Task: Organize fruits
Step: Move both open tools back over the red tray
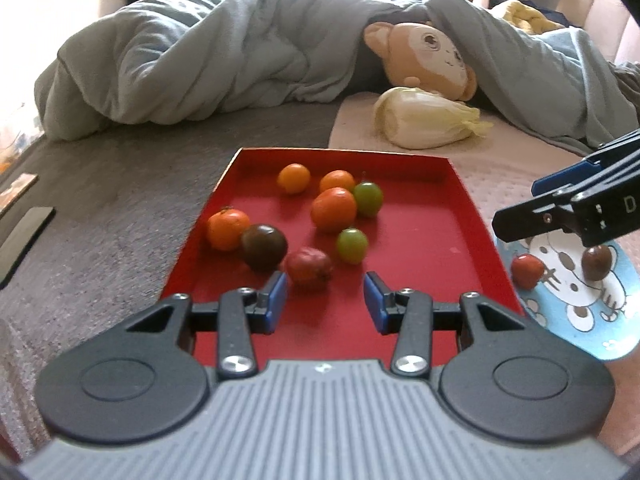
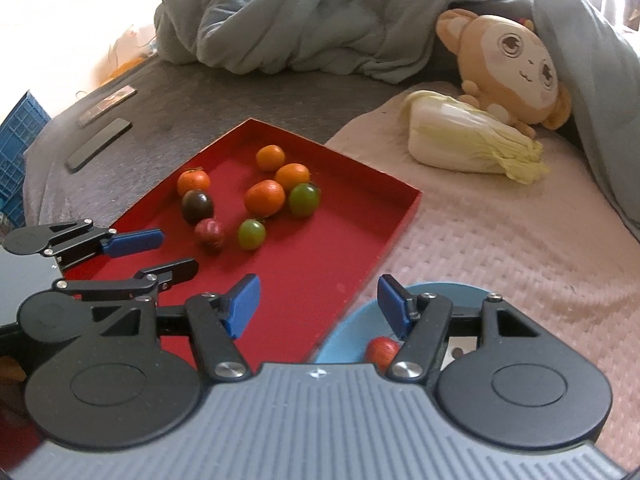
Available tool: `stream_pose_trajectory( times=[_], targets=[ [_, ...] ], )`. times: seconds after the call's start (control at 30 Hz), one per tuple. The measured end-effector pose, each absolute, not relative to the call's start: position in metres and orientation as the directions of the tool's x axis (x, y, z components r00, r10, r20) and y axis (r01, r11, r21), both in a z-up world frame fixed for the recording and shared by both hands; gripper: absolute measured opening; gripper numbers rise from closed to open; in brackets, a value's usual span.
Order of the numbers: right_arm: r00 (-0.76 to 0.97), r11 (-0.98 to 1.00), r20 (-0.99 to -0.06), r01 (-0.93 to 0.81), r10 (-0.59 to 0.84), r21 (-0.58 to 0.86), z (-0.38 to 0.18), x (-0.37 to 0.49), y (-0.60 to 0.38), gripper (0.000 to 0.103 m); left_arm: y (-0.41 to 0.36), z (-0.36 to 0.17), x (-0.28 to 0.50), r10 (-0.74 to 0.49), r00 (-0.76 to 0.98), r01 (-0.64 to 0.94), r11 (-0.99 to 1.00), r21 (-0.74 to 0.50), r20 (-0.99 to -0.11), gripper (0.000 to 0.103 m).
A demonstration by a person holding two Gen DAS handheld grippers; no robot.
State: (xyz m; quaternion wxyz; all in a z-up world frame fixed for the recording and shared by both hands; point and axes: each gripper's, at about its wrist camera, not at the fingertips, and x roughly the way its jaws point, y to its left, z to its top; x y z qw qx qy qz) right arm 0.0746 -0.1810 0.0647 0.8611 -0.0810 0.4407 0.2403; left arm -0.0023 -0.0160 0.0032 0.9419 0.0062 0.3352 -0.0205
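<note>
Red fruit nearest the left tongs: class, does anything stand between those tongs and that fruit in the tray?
Nothing visible does. The left tongs stand open, empty, and only bare red tray floor lies between them and the red fruit. The dark fruit sits beside it, off the path.

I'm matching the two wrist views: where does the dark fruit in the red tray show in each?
Left wrist: dark fruit is at the tray's left side, touching an orange one.
Right wrist: dark fruit is left of centre, just below the same orange one.
Shared landmark: the cabbage beyond the red tray.
</note>
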Motion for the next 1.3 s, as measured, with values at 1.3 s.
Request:
stream_pose_trajectory(
  times=[1.3],
  targets=[
    [0.463,0.880,-0.839,-0.474,0.287,0.040,0.031,0.106,-0.149,0.070,-0.007,-0.018,0.033,-0.126,0.735,0.099,0.992,-0.078,-0.667,0.045]
  ],
)
